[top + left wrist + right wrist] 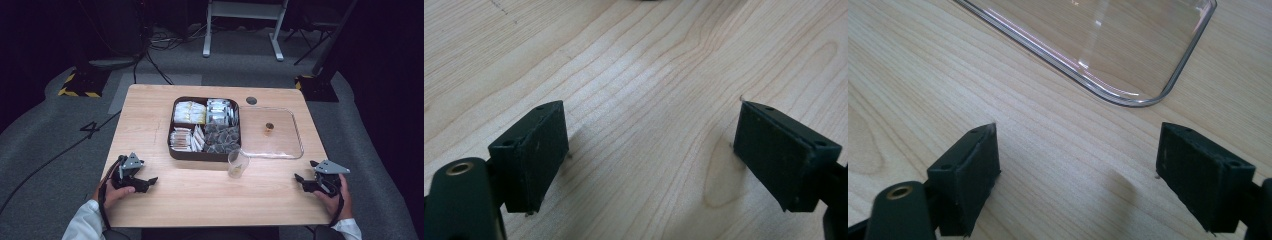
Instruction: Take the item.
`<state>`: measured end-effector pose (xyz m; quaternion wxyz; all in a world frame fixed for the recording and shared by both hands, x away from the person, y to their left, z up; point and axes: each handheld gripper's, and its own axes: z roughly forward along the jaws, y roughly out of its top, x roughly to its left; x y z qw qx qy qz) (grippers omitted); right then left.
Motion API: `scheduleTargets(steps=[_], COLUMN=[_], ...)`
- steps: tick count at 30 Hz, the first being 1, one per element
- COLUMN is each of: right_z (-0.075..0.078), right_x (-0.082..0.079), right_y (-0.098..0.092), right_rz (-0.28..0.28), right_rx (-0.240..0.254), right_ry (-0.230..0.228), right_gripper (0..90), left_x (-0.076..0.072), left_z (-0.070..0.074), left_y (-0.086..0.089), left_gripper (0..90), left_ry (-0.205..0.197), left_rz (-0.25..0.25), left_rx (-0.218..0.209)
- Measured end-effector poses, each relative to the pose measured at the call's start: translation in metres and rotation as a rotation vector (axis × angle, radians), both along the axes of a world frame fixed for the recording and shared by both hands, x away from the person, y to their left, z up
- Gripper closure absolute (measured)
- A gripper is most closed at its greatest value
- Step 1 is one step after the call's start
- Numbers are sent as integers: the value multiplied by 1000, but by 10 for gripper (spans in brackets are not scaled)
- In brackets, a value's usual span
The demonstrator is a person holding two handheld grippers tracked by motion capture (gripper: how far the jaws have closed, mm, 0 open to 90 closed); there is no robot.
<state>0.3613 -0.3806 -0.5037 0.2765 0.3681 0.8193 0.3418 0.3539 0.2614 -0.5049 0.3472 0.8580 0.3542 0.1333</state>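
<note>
A dark brown tray (pixel 172 150) with four compartments sits mid-table, packed with yellow, white and dark sachets. Touching its right side lies a clear flat lid (pixel 295 135), rounded at the corners, with a small brown knob (pixel 269 128) at its middle. Just in front of the tray's right corner stands an upright clear plastic cup (pixel 237 163).

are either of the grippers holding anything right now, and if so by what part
Nothing is held. The left gripper and the right gripper both have their jaws wide apart over bare table.
</note>
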Motion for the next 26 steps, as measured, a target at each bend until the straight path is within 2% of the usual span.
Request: scheduleTargets(steps=[26], right_z=[0], right_x=[0], right_y=[0], right_rz=[4], right_rx=[-6], right_ry=[-7], right_gripper=[179], left_x=[0], left_z=[0], left_y=[0], left_gripper=[145], left_ry=[0], left_rz=[1], left_rx=[0])
